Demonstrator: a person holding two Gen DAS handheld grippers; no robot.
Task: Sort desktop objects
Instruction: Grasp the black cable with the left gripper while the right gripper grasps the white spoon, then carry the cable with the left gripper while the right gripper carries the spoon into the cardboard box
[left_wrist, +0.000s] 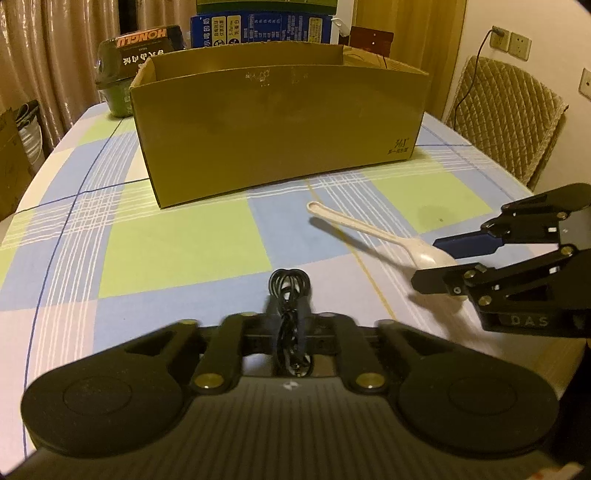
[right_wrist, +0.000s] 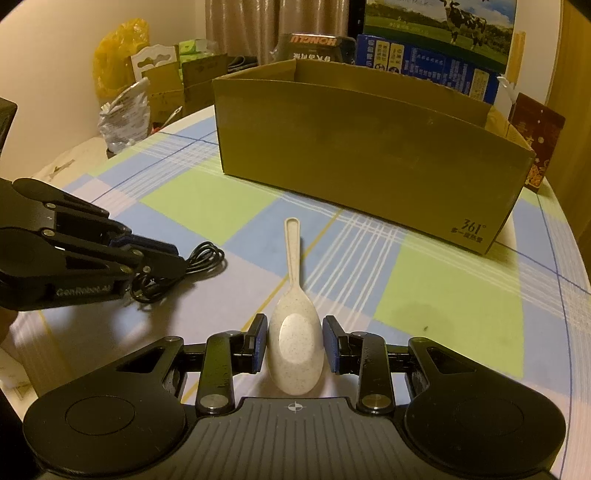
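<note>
Sorting progress: nothing visibly boxed yet.
Left wrist view: left gripper (left_wrist: 290, 314) pinches the coiled black cable (left_wrist: 290, 295) above the checked tablecloth (left_wrist: 177, 251); cardboard box (left_wrist: 280, 129) ahead.
Right wrist view: right gripper (right_wrist: 294, 343) spread, straddling the beige spoon (right_wrist: 295, 332) bowl lying on the cloth; not yet gripped.
</note>
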